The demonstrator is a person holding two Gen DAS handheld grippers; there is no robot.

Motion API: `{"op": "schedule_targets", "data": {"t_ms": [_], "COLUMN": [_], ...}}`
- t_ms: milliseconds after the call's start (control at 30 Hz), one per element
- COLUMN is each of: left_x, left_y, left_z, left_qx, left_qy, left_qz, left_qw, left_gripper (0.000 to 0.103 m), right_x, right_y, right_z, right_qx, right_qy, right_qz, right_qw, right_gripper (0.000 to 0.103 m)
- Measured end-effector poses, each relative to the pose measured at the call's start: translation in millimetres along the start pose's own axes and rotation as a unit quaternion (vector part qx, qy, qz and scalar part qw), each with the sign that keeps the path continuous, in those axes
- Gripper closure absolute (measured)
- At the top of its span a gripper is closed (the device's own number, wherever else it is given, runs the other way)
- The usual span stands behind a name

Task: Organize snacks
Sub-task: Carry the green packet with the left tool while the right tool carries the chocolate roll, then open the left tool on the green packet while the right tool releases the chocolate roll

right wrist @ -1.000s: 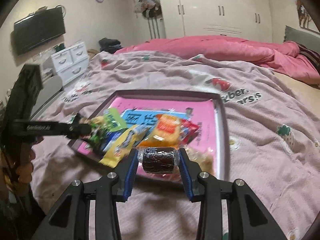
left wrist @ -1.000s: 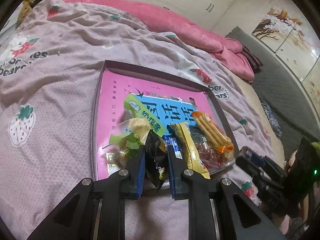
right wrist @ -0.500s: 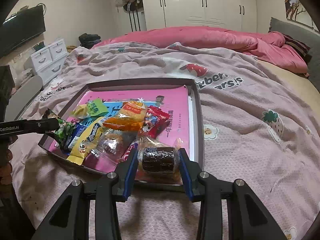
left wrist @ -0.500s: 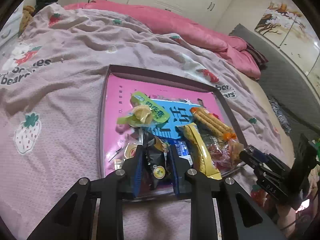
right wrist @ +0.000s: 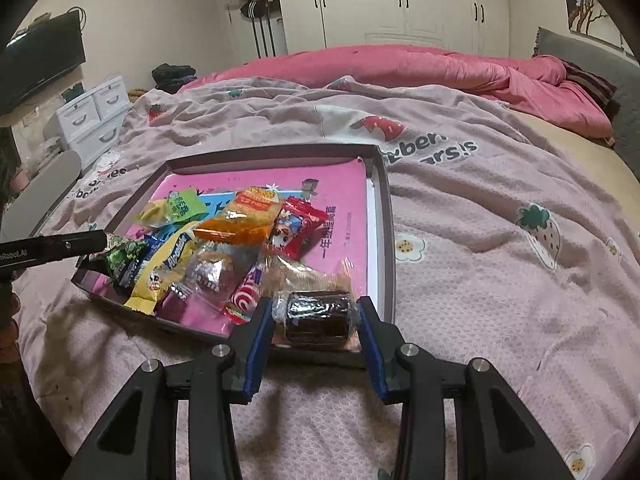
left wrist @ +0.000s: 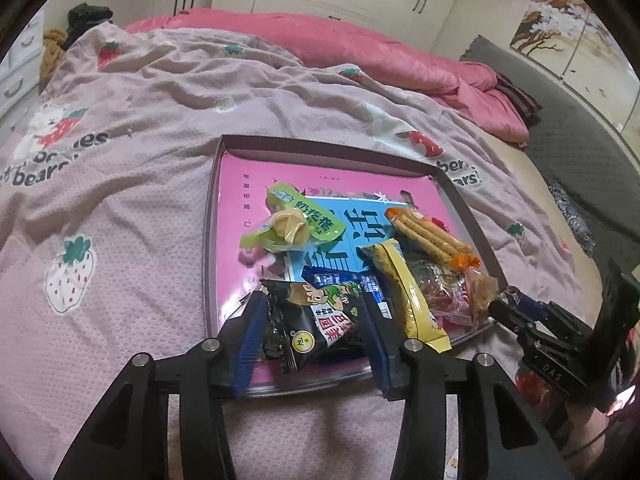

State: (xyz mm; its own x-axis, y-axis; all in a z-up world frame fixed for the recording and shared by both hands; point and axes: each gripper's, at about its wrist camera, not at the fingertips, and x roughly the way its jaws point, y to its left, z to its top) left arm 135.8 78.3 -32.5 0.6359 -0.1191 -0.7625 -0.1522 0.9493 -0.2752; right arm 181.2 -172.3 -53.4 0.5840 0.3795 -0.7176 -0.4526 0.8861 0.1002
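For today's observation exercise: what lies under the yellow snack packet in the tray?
The yellow snack packet overlaps a blue wrapper and the tray's pink-and-blue printed floor. What lies directly beneath it is hidden.

The tray [right wrist: 382, 216] is crowded with snack packets [right wrist: 224, 248] along its near and left sides. Its far right corner lies bare. The bedspread [right wrist: 500, 240] right of the tray is open.

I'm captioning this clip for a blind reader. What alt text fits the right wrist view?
The right gripper holds a wrapped dark chocolate roll between its blue-padded fingers, jaws just opening, over the near edge of a pink-lined tray piled with snack packets on a strawberry-print bedspread.
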Motion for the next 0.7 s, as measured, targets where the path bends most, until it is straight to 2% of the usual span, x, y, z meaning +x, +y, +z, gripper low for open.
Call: {"op": "schedule_targets", "data": {"t_ms": [700], "left_x": [-22], "left_y": [-13], "left_z": [-2], "left_qx": [0.028], "left_qy": [-0.017], "left_qz": [0.013], "left_qw": [0.9994], "left_gripper": [0.044], "right_x": [-12], "right_y": [-1], "right_z": [2], "right_qx": [-0.002], "right_qy": [-0.015], "right_qz": [-0.023], "right_qw": [1.000], "right_gripper": [0.050]}}
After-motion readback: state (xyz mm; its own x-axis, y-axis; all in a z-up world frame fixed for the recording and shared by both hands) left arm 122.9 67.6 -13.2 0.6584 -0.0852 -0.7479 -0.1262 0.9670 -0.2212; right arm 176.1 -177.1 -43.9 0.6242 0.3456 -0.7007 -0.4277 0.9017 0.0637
